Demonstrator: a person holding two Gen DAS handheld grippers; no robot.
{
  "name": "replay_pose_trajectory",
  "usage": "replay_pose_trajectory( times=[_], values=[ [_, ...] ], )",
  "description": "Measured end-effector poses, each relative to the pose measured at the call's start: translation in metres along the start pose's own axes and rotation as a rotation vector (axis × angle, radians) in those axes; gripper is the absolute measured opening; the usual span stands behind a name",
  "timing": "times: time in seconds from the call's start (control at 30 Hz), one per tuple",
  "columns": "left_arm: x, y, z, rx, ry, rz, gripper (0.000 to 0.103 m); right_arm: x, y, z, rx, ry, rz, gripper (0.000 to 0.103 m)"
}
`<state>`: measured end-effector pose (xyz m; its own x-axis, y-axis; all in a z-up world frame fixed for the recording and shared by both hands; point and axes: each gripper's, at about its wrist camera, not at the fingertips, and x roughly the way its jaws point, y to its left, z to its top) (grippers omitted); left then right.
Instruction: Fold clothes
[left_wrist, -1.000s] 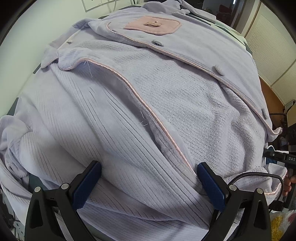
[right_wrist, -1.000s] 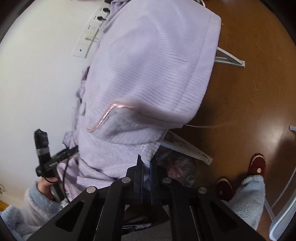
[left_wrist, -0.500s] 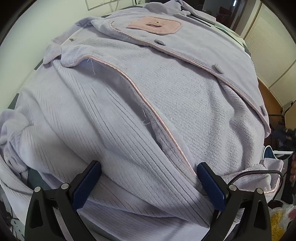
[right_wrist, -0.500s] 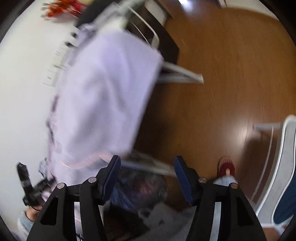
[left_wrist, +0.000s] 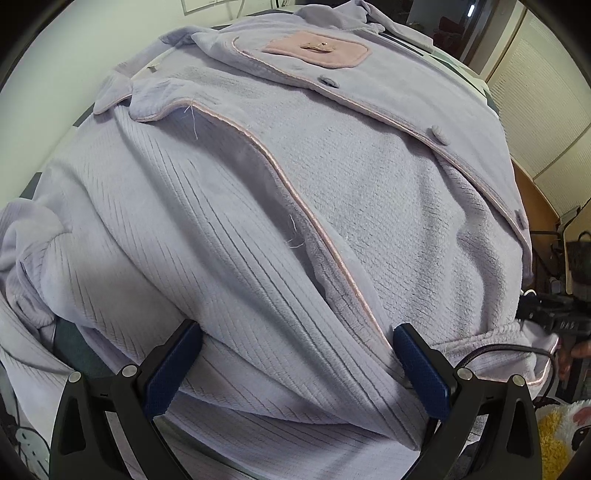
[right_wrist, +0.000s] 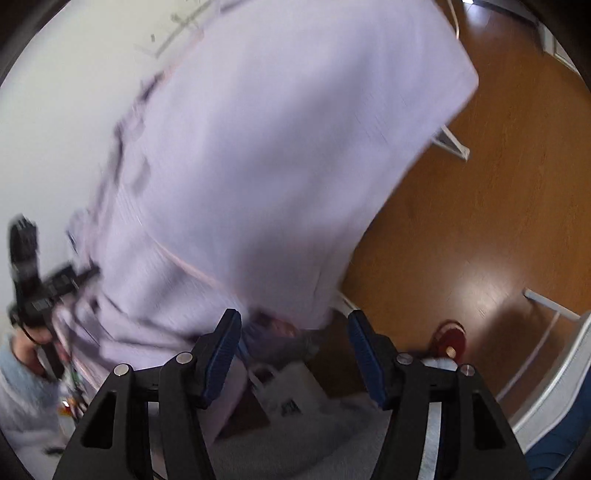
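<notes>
A lilac fleece pyjama top (left_wrist: 332, 192) with pink piping, several buttons and a pink chest pocket (left_wrist: 317, 48) lies spread over a table, front open. My left gripper (left_wrist: 295, 362) is open, its blue pads on either side of a ribbed fold near the hem. In the blurred right wrist view the same top (right_wrist: 295, 147) hangs over the table edge. My right gripper (right_wrist: 291, 332) is open and empty, just below the hanging hem. The left gripper's body (right_wrist: 33, 273) shows at the left of that view.
Brown wooden floor (right_wrist: 480, 221) lies below the table on the right. White table legs (right_wrist: 450, 144), a white chair frame (right_wrist: 554, 332) and a red slipper (right_wrist: 450, 339) are on it. A white bag (right_wrist: 291, 391) sits under the table edge. A pale wall (right_wrist: 55, 110) is at left.
My right gripper has let go of the hem and opened, then swung back toward the hanging cloth. My left gripper has stayed open and moved slightly over the top.
</notes>
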<state>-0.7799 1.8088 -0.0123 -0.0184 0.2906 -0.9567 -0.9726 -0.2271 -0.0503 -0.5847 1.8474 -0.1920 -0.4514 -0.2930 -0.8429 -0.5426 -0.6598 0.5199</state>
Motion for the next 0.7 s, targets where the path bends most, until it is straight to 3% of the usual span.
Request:
replay_pose_trajectory(
  times=[0.07,0.17,0.2,0.37,0.47,0.6,0.63,0.7],
  values=[
    [-0.003,0.005,0.003,-0.030,-0.012,-0.024,0.103,-0.005,-0.009,-0.003,0.026,-0.006,-0.009,0.064],
    [-0.012,0.011,0.004,-0.083,-0.054,-0.072,0.103,-0.030,-0.018,0.004,0.051,-0.088,-0.004,0.064],
    [-0.015,0.012,0.003,-0.103,-0.079,-0.091,0.103,-0.027,-0.003,0.009,0.045,-0.114,-0.009,0.064],
    [-0.034,0.012,-0.004,-0.200,-0.202,-0.184,0.103,-0.062,0.014,0.018,-0.082,-0.192,-0.010,0.064],
    [-0.030,-0.005,-0.007,-0.244,-0.253,-0.183,0.103,-0.063,0.034,0.012,-0.235,-0.164,-0.018,0.064],
    [-0.052,0.012,-0.001,-0.239,-0.308,-0.170,0.103,-0.063,0.055,-0.006,-0.430,-0.109,-0.030,0.064],
    [-0.072,0.014,-0.009,-0.238,-0.314,-0.162,0.103,-0.064,0.059,-0.011,-0.451,-0.103,-0.009,0.064],
    [-0.058,0.015,-0.017,-0.246,-0.311,-0.160,0.103,-0.065,0.067,-0.021,-0.483,-0.092,0.045,0.064]
  ],
)
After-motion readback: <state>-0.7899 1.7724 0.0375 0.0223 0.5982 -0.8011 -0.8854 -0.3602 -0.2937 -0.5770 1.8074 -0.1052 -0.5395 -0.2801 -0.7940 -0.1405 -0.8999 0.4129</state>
